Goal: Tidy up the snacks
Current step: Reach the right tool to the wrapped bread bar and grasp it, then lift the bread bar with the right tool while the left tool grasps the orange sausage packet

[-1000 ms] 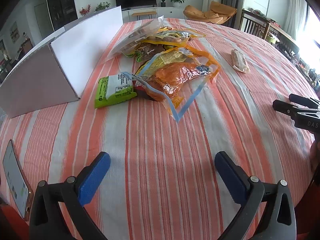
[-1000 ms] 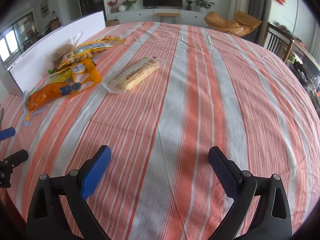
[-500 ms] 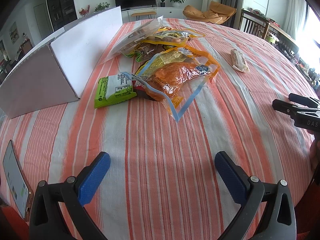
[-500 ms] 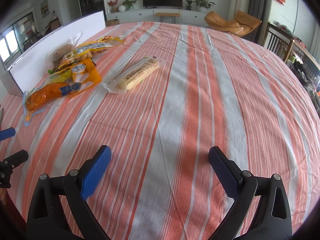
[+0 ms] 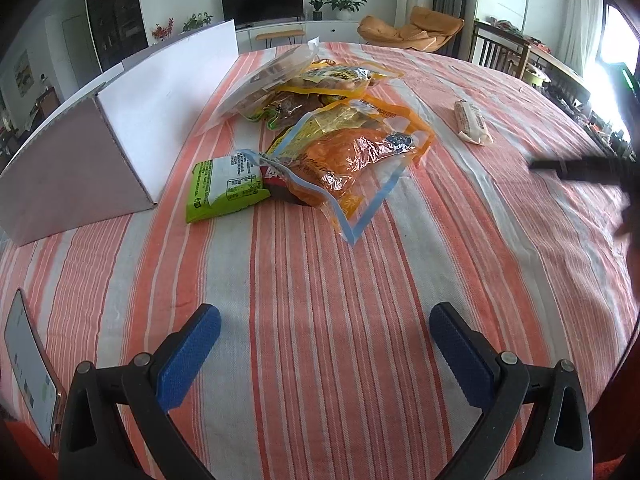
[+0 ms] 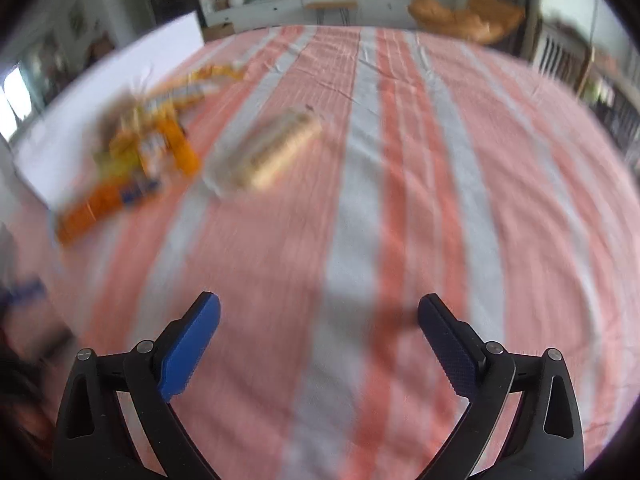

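Surface (image 5: 320, 300): orange and white striped cloth, fills pretty much both views.
White box (image 5: 120, 120): big one, upper left of the left view.
Snack pile (image 5: 320, 132): bags heaped upper centre, just beside the box; green packet (image 5: 224, 188) at its left edge.
Wrapped bar (image 5: 472, 122): lying alone, upper right, well apart from the pile.
Phone (image 5: 30, 368): lower left edge.
Left tongs (image 5: 325, 346): spread wide, holding nothing.
Right tongs (image 6: 319, 338): same deal, released; that view's all blurry.
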`<act>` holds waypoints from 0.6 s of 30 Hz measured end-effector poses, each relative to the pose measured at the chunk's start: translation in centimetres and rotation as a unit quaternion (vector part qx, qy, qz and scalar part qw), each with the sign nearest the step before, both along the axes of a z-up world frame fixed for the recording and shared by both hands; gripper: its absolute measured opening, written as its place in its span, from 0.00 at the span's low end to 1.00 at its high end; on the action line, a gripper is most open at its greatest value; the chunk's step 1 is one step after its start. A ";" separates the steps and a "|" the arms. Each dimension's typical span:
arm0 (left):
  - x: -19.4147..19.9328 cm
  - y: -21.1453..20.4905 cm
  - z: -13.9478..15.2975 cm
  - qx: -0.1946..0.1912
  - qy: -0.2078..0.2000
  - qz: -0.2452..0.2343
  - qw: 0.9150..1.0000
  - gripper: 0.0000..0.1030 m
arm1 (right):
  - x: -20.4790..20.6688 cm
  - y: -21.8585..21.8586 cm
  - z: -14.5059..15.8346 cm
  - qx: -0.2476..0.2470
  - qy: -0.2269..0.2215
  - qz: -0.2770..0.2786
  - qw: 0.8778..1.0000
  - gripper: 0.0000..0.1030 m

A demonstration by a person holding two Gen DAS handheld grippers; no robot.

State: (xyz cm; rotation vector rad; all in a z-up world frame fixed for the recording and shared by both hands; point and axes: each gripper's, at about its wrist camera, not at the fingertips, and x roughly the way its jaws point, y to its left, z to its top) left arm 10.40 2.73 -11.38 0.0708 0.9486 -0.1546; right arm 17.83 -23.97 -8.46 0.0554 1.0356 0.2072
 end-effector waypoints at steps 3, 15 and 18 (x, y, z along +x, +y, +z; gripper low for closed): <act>0.0 0.0 0.0 -0.001 -0.002 -0.002 1.000 1.00 | 3.6 0.4 1.3 0.050 0.007 -0.039 0.998 0.96; -0.5 0.2 -0.1 -0.005 -0.019 -0.009 1.000 1.00 | 8.0 4.8 -0.1 -0.046 -0.017 -0.050 0.998 0.33; -0.7 0.2 -0.1 -0.006 -0.023 -0.009 1.000 1.00 | 5.7 2.5 0.0 -0.045 -0.019 -0.052 0.997 0.33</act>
